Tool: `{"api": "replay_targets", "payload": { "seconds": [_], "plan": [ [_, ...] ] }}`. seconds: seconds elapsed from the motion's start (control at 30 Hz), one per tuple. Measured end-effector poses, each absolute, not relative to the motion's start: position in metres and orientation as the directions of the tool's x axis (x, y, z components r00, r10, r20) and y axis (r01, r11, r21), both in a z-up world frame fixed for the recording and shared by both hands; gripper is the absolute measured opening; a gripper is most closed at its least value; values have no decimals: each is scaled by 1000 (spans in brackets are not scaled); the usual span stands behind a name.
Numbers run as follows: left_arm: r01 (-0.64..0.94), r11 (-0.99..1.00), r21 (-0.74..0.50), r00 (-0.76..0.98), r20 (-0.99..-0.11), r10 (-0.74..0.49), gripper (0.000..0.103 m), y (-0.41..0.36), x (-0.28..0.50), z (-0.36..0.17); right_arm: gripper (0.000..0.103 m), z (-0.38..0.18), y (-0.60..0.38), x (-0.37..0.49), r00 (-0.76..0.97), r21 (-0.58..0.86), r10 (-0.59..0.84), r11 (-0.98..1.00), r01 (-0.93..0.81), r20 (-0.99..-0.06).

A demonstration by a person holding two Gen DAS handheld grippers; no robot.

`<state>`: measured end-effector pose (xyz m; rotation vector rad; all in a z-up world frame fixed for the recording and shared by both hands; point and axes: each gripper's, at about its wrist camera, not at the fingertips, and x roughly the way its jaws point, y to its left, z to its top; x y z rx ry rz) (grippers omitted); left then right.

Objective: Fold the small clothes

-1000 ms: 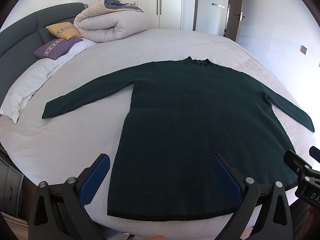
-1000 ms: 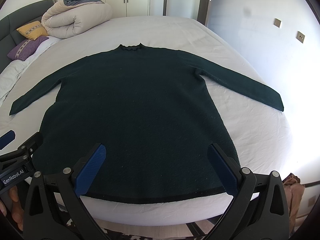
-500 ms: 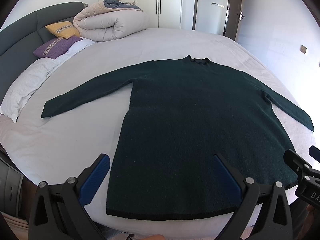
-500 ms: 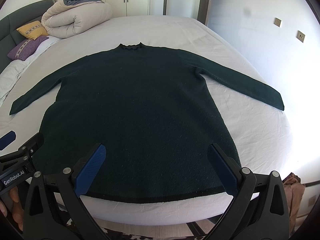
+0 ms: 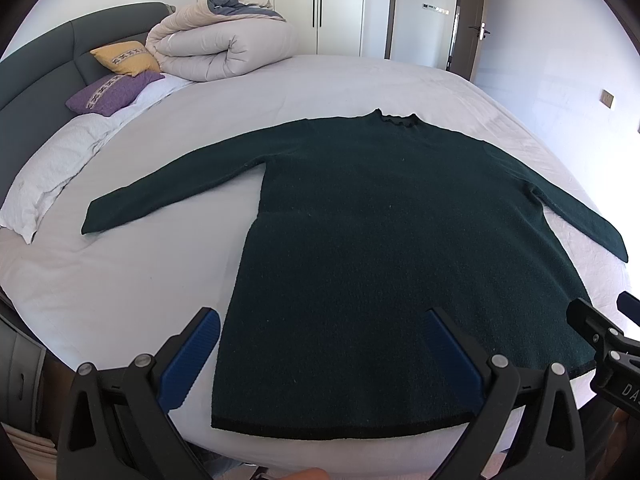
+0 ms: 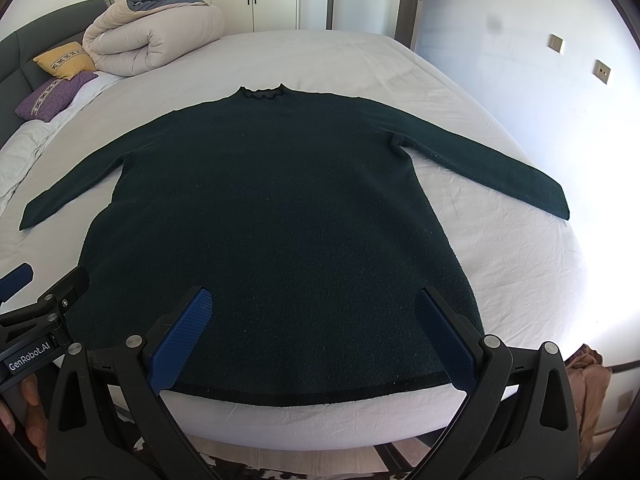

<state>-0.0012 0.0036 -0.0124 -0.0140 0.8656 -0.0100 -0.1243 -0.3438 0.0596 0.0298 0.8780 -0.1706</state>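
Note:
A dark green long-sleeved sweater (image 5: 380, 240) lies flat and face up on the white bed (image 5: 120, 280), collar at the far side, both sleeves spread out, black-trimmed hem at the near edge. It also shows in the right wrist view (image 6: 280, 220). My left gripper (image 5: 320, 340) is open and empty, held above the hem's left part. My right gripper (image 6: 314, 320) is open and empty, held above the hem's middle. Each gripper shows at the edge of the other's view: the right gripper (image 5: 600, 340) and the left gripper (image 6: 44, 300).
A rolled duvet (image 5: 220, 48) lies at the far left of the bed, with a yellow cushion (image 5: 124, 56), a purple cushion (image 5: 112, 92) and a white pillow (image 5: 52, 168) by the grey headboard (image 5: 36, 64). Wardrobes and a door stand beyond. Cloth lies on the floor at right (image 6: 592, 380).
Both views have shifted only slightly; the sweater lies the same and both grippers stay open.

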Motion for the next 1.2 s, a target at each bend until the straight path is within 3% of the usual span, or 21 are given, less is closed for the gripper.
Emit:
{"api": "replay_targets", "payload": {
  "seconds": [0.53,0.7,0.8,0.9,1.07,1.2],
  "plan": [
    [2,1000,-21,643,-765,-18,103,6,-6,-19,103,56,-344,-125,621,-39,-132,986,160,-773],
    [21,999,-29,649,-760,-35,103,5,-3,-22,103,60,-361,-128,649,23,-92,986,168,-755],
    [33,999,-40,626,-778,-52,103,3,6,-26,103,68,-401,-131,695,108,-84,968,227,-714],
    [25,995,-97,597,-797,-93,103,7,20,-30,103,69,-473,-133,747,280,-56,907,315,-662],
    [78,968,-238,560,-793,-240,103,4,52,-32,103,35,-622,-138,806,610,-42,630,481,-591],
    [95,955,-281,535,-795,-287,103,-8,76,-40,103,-1,-698,-138,798,688,-75,463,559,-597]
  ]
}}
